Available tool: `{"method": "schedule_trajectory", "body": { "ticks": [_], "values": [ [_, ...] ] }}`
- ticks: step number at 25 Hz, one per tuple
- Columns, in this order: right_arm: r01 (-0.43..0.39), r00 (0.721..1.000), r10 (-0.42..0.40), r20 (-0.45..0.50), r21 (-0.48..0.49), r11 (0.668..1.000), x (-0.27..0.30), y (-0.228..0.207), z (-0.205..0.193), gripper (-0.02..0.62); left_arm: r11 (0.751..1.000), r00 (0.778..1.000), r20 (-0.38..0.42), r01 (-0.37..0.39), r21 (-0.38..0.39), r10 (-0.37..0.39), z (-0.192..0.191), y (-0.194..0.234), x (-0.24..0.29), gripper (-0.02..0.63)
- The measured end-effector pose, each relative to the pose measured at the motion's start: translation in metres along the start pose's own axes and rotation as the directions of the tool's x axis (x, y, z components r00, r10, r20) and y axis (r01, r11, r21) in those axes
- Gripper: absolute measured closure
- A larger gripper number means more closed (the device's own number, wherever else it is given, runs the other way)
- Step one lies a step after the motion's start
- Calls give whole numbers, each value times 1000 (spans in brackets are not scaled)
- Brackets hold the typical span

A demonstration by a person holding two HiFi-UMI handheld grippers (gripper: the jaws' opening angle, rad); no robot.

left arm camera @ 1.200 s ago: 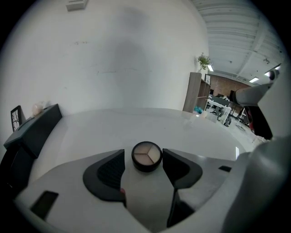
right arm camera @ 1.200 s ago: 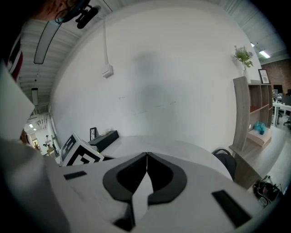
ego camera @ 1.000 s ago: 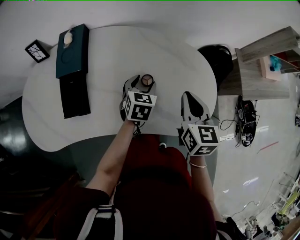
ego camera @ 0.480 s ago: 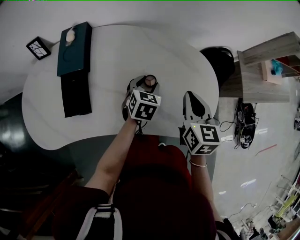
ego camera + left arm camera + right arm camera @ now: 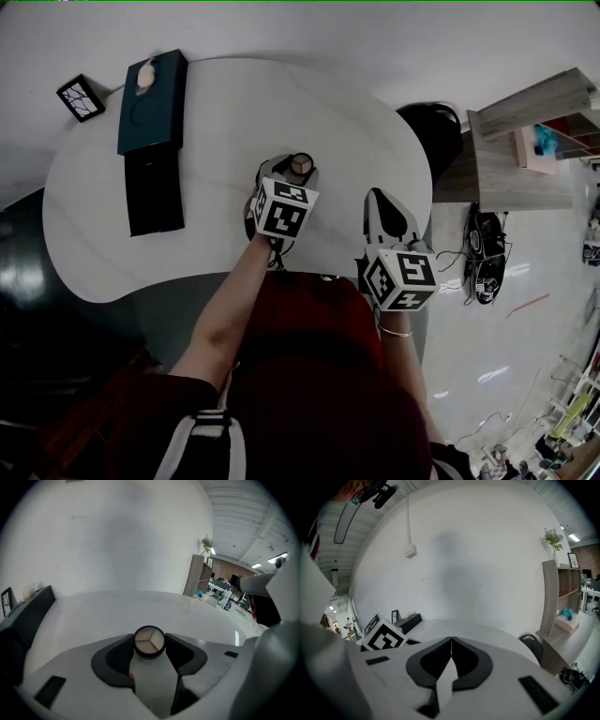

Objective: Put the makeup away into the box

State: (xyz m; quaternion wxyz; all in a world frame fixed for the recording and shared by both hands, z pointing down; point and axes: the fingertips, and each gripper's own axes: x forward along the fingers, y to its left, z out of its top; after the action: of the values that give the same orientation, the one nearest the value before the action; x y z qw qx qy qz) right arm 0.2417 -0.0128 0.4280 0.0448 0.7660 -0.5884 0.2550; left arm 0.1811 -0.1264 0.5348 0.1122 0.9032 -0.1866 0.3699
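A small round makeup compact (image 5: 149, 641) with three beige shades sits between the tips of my left gripper (image 5: 149, 645), which is shut on it. In the head view the compact (image 5: 301, 164) is over the middle of the white table (image 5: 216, 122), ahead of the left gripper (image 5: 291, 173). The dark teal box (image 5: 150, 103) lies at the table's far left with its black lid part (image 5: 155, 192) beside it. My right gripper (image 5: 384, 208) hovers at the table's near right edge, shut with nothing in it (image 5: 451, 641).
A small pale object (image 5: 146, 75) rests on the box's far end. A framed picture (image 5: 80, 98) stands at the table's left rim. A black chair (image 5: 436, 127) and a wooden shelf unit (image 5: 525, 131) stand to the right.
Little has moved. The left gripper with the compact has held nearly the same spot over the table's middle; the right gripper has stayed put.
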Motion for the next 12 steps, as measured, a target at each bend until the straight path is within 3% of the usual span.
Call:
{"method": "schedule_trajectory", "body": {
  "ticks": [6,12],
  "values": [
    [-76,997,76,-1,-50,996,9,16,7,580,998,995,81,-52,-32,55,17,9,-21,373],
    [-203,979,203,-12,-110,973,22,43,20,580,984,976,160,-133,-118,150,28,28,-55,373]
  ]
}}
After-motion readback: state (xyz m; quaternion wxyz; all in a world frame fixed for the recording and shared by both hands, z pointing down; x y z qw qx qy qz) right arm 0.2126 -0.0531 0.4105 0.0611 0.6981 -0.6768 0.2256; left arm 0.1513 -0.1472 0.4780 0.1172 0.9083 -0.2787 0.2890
